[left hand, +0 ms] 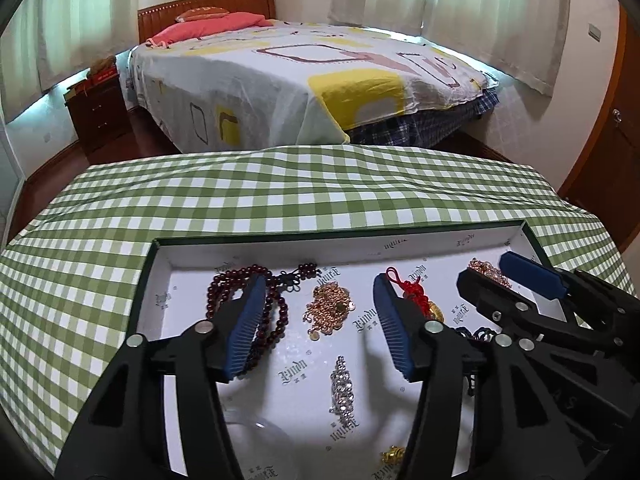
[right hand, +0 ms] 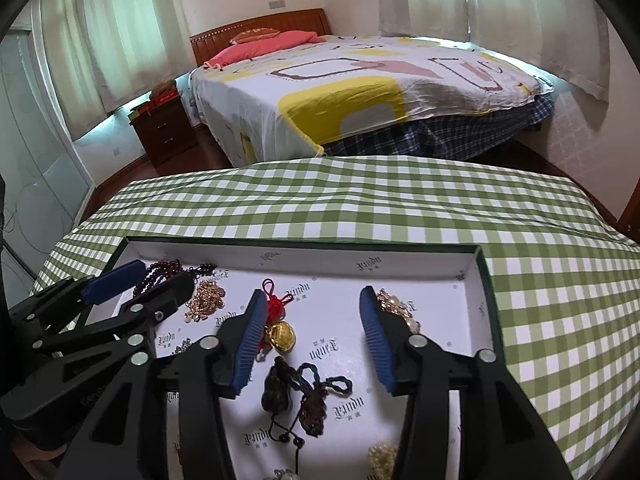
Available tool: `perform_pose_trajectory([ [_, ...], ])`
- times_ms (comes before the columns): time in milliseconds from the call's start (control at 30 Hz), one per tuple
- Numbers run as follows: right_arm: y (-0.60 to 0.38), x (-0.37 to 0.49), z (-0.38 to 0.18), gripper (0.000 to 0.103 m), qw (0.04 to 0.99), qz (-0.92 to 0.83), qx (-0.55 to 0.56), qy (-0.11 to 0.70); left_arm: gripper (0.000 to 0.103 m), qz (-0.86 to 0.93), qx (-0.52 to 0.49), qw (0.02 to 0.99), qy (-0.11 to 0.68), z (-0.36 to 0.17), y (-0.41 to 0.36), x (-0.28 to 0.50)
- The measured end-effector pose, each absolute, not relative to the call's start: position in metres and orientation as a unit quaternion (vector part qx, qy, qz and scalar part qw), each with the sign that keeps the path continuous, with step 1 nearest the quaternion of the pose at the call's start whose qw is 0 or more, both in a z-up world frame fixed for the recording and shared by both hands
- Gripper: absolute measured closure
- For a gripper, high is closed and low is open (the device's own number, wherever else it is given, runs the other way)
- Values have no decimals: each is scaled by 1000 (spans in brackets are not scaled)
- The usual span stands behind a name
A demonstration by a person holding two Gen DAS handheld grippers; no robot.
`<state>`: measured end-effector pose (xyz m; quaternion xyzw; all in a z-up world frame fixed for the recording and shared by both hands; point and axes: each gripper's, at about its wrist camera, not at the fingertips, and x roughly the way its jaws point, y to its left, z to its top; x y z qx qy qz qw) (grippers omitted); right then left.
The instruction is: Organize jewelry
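Observation:
A shallow box (left hand: 168, 276) with a white printed lining lies on the green checked cloth and holds several jewellery pieces. My left gripper (left hand: 320, 284) hovers over it, open; the gold coin chain (left hand: 330, 308) and a silver rhinestone piece (left hand: 342, 388) lie loose beneath the gap. A dark red bead string (left hand: 224, 288) lies under its left finger. My right gripper (right hand: 312, 296) is open too, above dark corded pendants (right hand: 296, 392) and a red knot with a gold bell (right hand: 282, 336). A pearly gold chain (right hand: 396, 308) lies by its right finger.
Each gripper shows at the edge of the other's view, close side by side: right gripper (left hand: 496, 272), left gripper (right hand: 154, 280). The table's cloth (right hand: 360, 208) spreads beyond the box rim (right hand: 486, 280). A bed (left hand: 300, 80) and a nightstand (left hand: 96, 108) stand behind.

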<state>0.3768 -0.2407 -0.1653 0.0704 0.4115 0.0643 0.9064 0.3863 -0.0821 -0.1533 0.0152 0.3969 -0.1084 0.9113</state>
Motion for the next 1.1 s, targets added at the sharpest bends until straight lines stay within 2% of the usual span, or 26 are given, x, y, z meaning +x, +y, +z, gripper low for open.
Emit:
perform_pose_trajectory([
  [267, -245, 357, -156, 35, 914, 46, 59, 400, 32, -93, 26, 922, 375, -138, -75, 362],
  [367, -247, 340, -151, 33, 917, 38, 56, 394, 25, -88, 24, 928, 362, -129, -69, 340],
  [500, -247, 310, -146, 31, 919, 35, 55, 389, 24, -87, 7, 933, 350, -118, -58, 306],
  [600, -245, 286, -141, 30, 919, 38, 55, 388, 17, -77, 5, 936, 343, -108, -53, 281],
  [767, -244, 238, -119, 27, 925, 42, 58, 372, 12, -56, 0, 947, 318, -79, -41, 230],
  [1100, -240, 154, -59, 24, 947, 43, 47, 316, 6, -25, 4, 955, 296, -36, -15, 134],
])
